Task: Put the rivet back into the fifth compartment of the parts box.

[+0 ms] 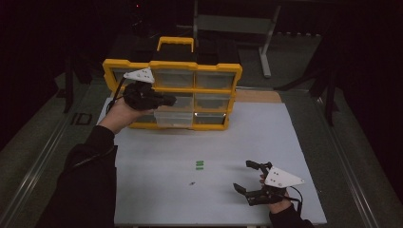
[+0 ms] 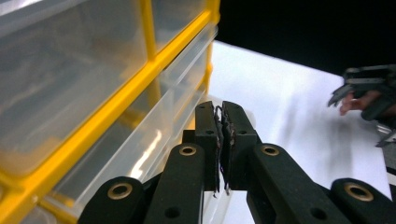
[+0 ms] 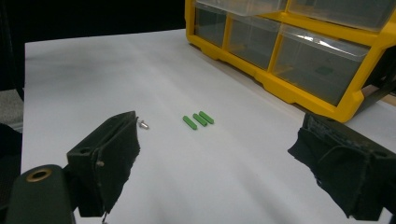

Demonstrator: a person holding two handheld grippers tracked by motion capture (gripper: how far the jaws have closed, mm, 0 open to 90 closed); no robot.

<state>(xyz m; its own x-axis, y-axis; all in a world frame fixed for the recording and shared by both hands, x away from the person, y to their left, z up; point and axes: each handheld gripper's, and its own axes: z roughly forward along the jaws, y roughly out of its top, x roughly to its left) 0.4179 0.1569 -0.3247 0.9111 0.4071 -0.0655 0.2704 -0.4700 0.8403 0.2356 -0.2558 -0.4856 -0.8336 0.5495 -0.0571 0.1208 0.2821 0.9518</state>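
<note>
The left tool (image 1: 167, 99), its jaws pressed together with nothing between them, hovers at the front of the yellow organizer (image 1: 215, 67) standing at the far side of the white bench (image 1: 266, 137), just beside a clear drawer (image 2: 140, 140). The right tool (image 1: 247, 176) rests near the bench's front edge with jaws spread wide, facing three green sticks (image 3: 198, 119) and a small screw (image 3: 144, 124) lying mid-bench.

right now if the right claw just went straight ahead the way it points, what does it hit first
Probably the three green sticks on the white table; they lie between the open jaws of the right claw. The small screw sits off to one side, and the yellow drawer organizer is farther on. Depth is uncertain.
</note>
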